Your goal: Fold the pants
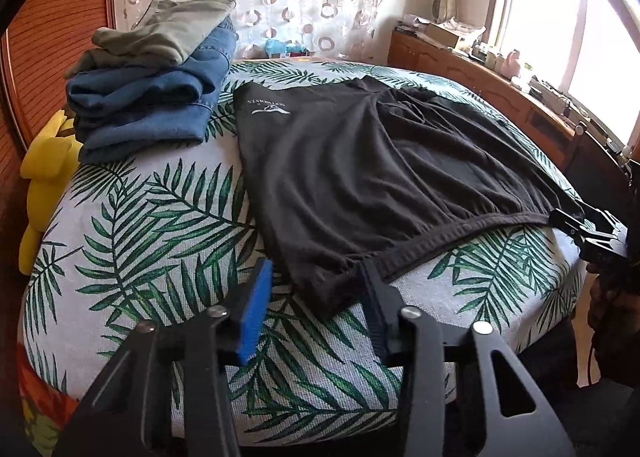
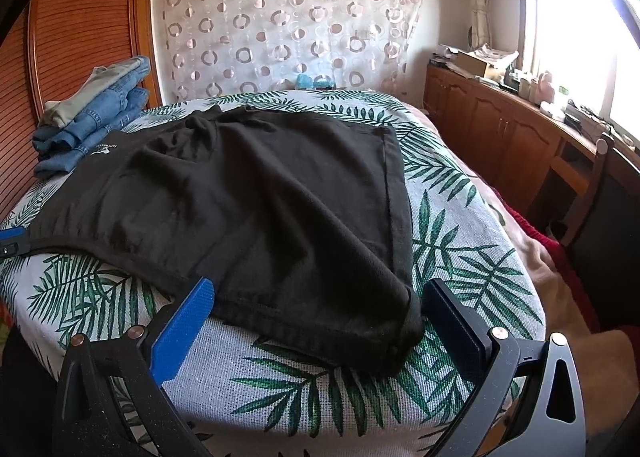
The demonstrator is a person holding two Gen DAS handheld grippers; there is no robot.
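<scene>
Nearest to me, the left gripper [image 1: 316, 289] sits low over the front edge of the bed, its blue-padded fingers [image 1: 254, 309] standing apart with a corner of the black pants [image 1: 340, 177] lying between them; the pads do not press the cloth. The right gripper [image 2: 316, 321] is spread wide around the other near corner of the garment, where the fabric bunches into a thick roll, and its pads stay clear of it too.

The pants lie spread flat across the leaf-print bedspread [image 1: 160, 225], waistband toward the front edge, a small white logo [image 1: 266, 107] showing on the far left part.

Beyond them, at the bed's far left corner, a stack of folded clothes [image 1: 148, 105] rests: blue jeans below, a grey-green piece on top. A yellow plush toy [image 1: 44, 161] pokes up beside the bed. Farther back hangs a curtain with ring patterns [image 2: 280, 25], and a wooden cabinet [image 2: 500, 129] runs under the bright window on the right.
</scene>
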